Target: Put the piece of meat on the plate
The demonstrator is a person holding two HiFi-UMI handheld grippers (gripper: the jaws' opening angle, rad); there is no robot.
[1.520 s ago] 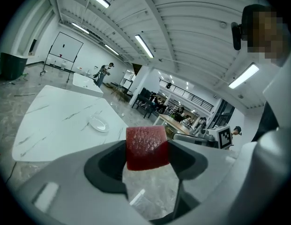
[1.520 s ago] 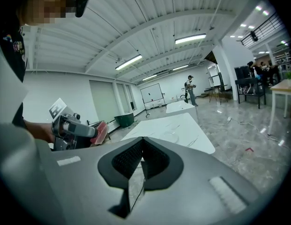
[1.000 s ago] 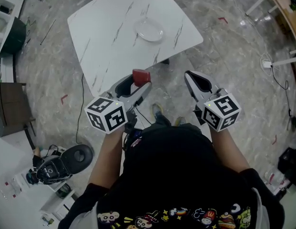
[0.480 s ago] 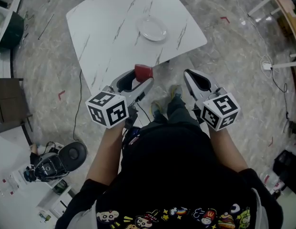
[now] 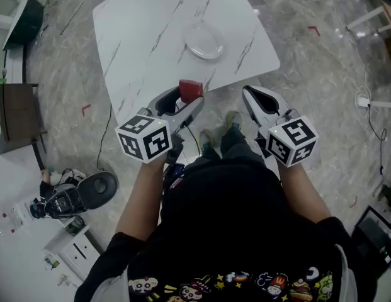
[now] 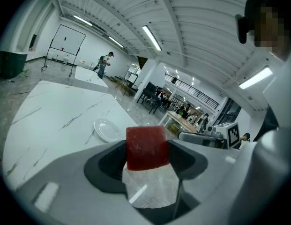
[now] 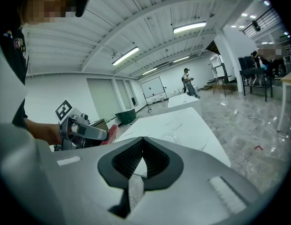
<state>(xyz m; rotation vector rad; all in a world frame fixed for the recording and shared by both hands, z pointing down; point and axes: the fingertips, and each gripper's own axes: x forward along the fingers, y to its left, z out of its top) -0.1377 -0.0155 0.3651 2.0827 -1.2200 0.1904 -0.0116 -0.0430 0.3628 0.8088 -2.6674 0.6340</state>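
White marble-look table stood on a grey veined floor. Dark green bin was at the far left corner, with a brown cabinet along the left edge. Round black device sat on the floor, well apart from the table. Red tape mark was on the floor left of the table. Small white box with a cable lay at right. Far back were a whiteboard, a person standing, and ceiling strip lights.
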